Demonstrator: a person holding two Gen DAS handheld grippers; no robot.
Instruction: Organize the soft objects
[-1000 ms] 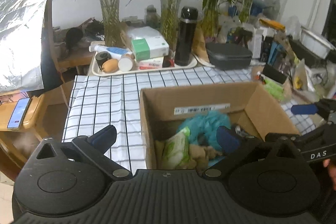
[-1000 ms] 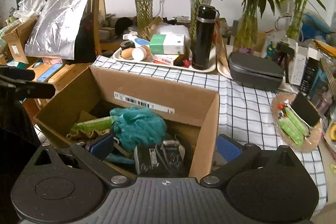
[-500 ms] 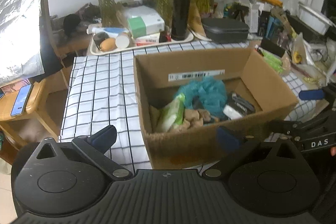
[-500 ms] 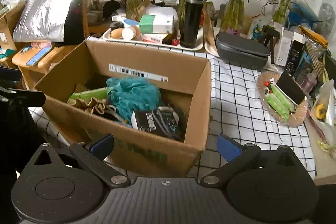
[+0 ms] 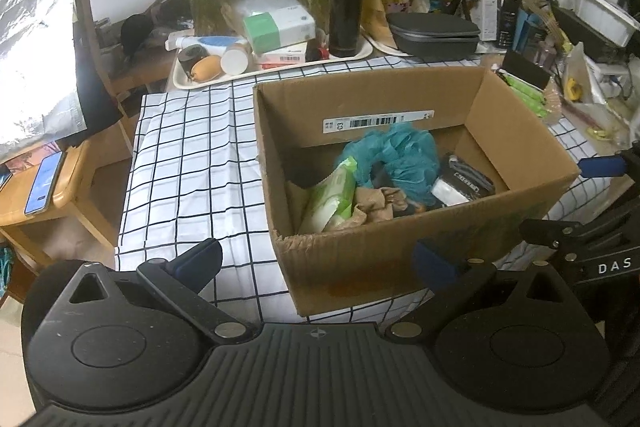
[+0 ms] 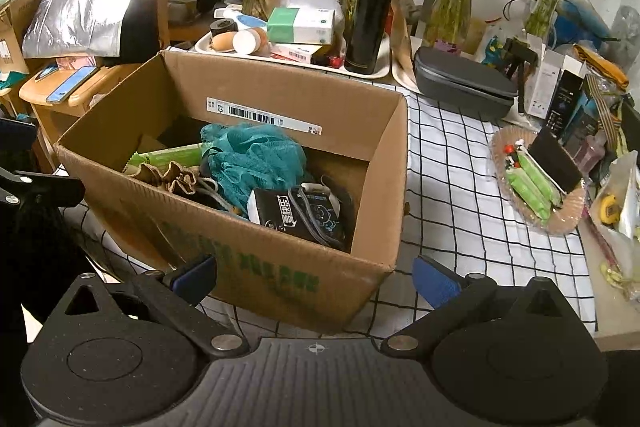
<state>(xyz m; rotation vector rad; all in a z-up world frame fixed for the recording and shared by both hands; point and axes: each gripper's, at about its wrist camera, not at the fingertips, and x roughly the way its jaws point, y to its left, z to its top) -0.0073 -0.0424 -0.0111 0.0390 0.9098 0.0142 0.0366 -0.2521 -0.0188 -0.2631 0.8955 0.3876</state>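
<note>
A brown cardboard box (image 5: 376, 259) (image 6: 280, 279) stands on the checked tablecloth. Inside lie a teal mesh bath sponge (image 5: 396, 155) (image 6: 252, 159), a green wipes pack (image 5: 332, 195) (image 6: 168, 157), a crumpled tan cloth pouch (image 5: 376, 205) (image 6: 172, 179) and a black-and-white packet (image 5: 464, 183) (image 6: 296, 215). My left gripper (image 5: 316, 261) is open and empty, held in front of the box's near wall. My right gripper (image 6: 314, 277) is open and empty too, in front of the box's near right corner. The right gripper's body shows at the right edge of the left wrist view.
A white tray (image 5: 372, 49) (image 6: 384, 71) behind the box carries a black flask (image 5: 346, 1) (image 6: 370, 15), tissue boxes and bottles. A grey case (image 6: 464, 83), glass vases with plants, a basket (image 6: 540, 183) of green packets and a phone (image 5: 44, 183) on a wooden side table surround it.
Both grippers have pulled back and risen from over the box; the whole box now shows in each view. The things in the box lie as before.
</note>
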